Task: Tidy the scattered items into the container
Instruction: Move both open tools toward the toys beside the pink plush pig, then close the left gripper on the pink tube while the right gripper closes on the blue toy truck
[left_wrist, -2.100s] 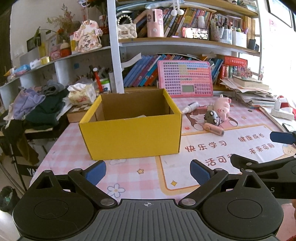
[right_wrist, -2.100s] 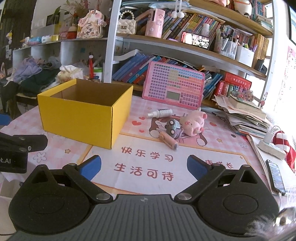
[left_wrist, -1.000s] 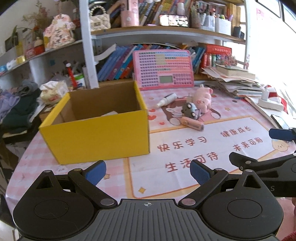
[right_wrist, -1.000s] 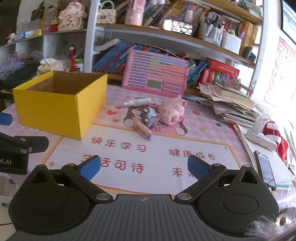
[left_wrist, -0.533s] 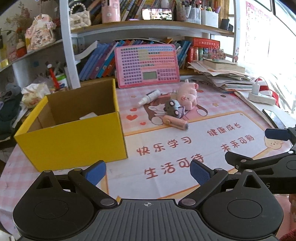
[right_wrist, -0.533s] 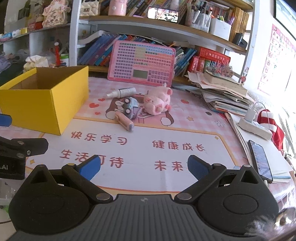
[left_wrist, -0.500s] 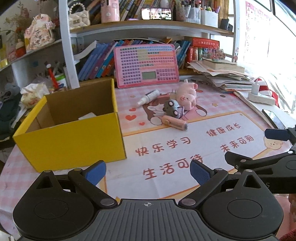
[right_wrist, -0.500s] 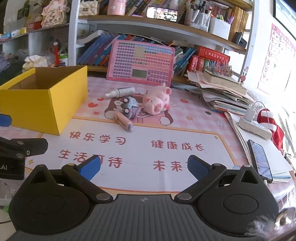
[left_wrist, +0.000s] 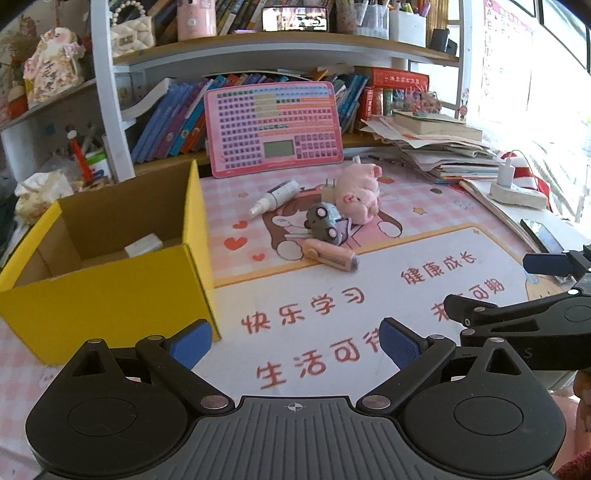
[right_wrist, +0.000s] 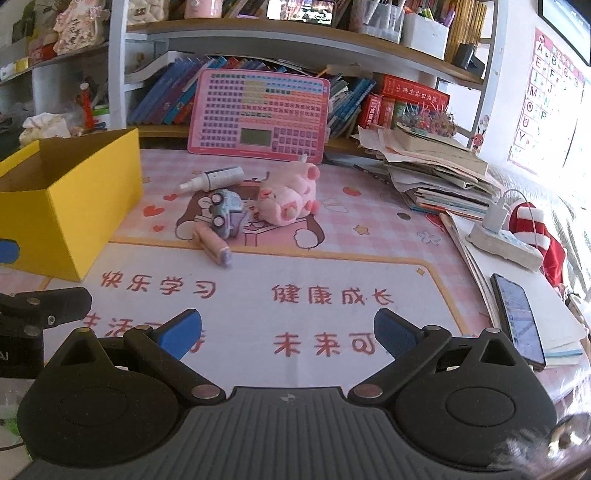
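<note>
An open yellow cardboard box stands at the left with a small white item inside. To its right lie a white spray bottle, a pink plush pig, a grey-blue toy car and a pink tube. My left gripper is open above the mat near the box's front corner. Further right over the printed mat, my right gripper is open too. Both hold nothing.
A pink keyboard toy leans on the bookshelf behind. A stack of papers and books, a power strip with charger and a phone fill the right side. Cluttered shelves rise behind the box.
Both grippers have swung right and moved forward, so the box has slid to the left of each view and the scattered items appear nearer. Both stay open.
</note>
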